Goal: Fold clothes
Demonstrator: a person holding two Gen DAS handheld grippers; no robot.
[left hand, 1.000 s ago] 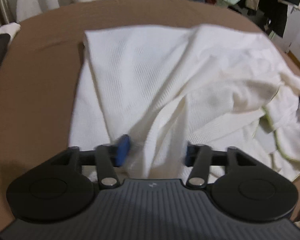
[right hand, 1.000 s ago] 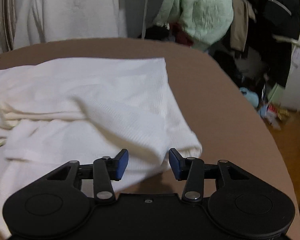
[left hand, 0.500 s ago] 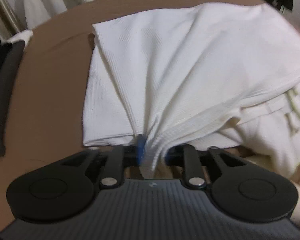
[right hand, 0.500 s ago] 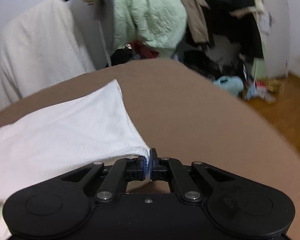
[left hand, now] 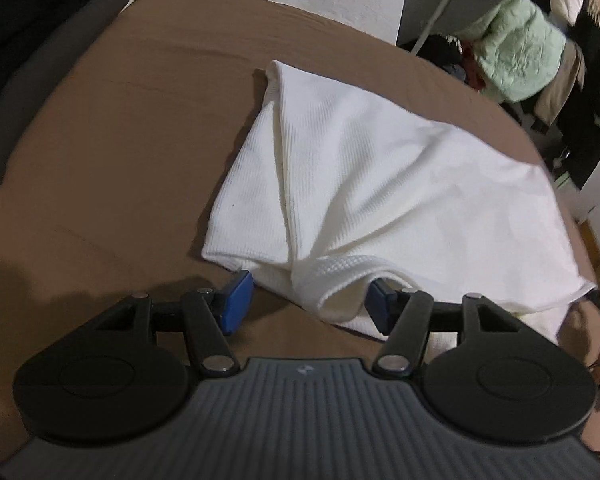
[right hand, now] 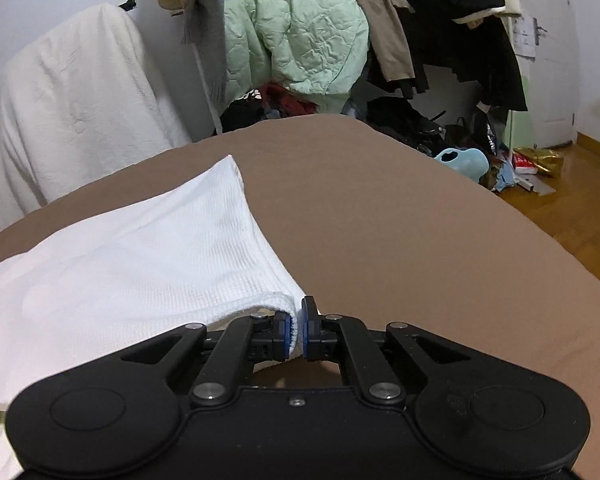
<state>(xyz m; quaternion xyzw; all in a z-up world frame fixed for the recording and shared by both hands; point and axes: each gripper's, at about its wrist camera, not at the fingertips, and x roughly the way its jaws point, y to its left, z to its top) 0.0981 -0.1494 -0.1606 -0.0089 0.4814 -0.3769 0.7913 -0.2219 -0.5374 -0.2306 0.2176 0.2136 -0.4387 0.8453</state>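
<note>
A white waffle-knit garment (left hand: 380, 184) lies folded over itself on the brown table (left hand: 132, 128). In the left wrist view my left gripper (left hand: 308, 306) is open, its blue pads wide apart, and a bunched fold of the garment's near edge sits between them, against the right pad. In the right wrist view the same white garment (right hand: 140, 256) stretches to the left, and my right gripper (right hand: 296, 330) is shut on its near right corner, with cloth pinched between the blue pads.
Dark folded clothes (left hand: 24, 52) lie at the table's left edge. Beyond the table (right hand: 400, 240) stand a white-draped chair (right hand: 68, 112), a rack with a pale green quilted jacket (right hand: 300, 40) and dark garments, and clutter on the wooden floor (right hand: 572, 200).
My left gripper, shut on the garment's fold half a second ago, has opened and let it go. My right gripper stays shut on the corner it took hold of earlier.
</note>
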